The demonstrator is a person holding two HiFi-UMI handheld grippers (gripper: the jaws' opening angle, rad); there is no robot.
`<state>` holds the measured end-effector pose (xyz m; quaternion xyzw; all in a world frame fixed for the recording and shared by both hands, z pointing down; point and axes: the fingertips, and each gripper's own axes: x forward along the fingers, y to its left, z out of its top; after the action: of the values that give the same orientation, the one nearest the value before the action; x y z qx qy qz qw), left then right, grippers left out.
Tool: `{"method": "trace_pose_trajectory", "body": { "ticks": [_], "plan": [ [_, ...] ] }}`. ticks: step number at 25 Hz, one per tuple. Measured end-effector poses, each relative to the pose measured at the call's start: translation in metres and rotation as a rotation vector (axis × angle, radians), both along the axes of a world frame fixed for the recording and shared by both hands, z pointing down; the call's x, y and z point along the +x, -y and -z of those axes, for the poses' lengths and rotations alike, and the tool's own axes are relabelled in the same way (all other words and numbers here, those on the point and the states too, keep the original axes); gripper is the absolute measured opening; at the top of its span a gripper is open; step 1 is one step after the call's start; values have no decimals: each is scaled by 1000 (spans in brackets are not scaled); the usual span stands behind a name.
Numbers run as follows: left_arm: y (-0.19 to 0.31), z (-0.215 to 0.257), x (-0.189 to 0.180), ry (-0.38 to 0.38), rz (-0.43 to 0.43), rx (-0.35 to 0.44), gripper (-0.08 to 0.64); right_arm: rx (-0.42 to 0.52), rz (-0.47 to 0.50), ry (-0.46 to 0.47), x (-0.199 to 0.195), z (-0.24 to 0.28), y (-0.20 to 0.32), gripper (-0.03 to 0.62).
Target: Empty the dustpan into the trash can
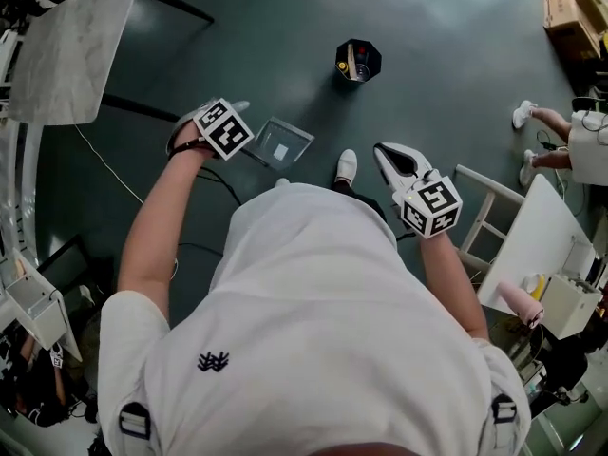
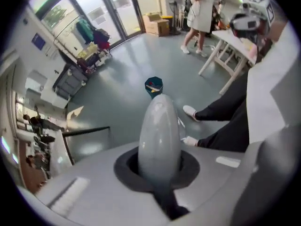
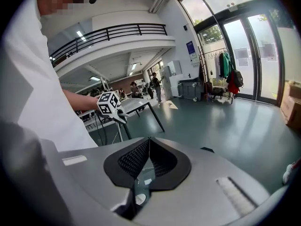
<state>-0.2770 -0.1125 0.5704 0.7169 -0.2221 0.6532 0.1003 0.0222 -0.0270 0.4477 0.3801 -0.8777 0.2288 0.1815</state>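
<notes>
the hand-held gripper clamps a grey dustpan handle, teal trash can beyond it.

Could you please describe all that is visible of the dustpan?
The dustpan is grey and looks like plastic: a squarish tray with low walls and a rounded handle. A small white scrap lies in the tray. The left gripper has its tongs shut on the handle and holds the pan roughly level above the dark floor, short of the trash can. Nothing else touches it.
</notes>
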Motion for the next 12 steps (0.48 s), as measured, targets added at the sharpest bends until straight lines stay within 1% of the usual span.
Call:
{"method": "trace_pose_trajectory", "body": {
  "ticks": [3,5,7,12],
  "plan": [
    [-28,8,-18,-99,108,2,54,-5,0,-12,-22,1,-15,5],
    [-54,4,-22,-165,137,-27,54,-6,-5,-16,-34,0,-24,2],
    [-75,3,-32,-199,157,-29,54,-7,-12,-17,-47,-2,-33,2],
    [-109,11,-58,-256,209,25,55,-6,-20,-18,-78,-3,-58,2]
  ]
}}
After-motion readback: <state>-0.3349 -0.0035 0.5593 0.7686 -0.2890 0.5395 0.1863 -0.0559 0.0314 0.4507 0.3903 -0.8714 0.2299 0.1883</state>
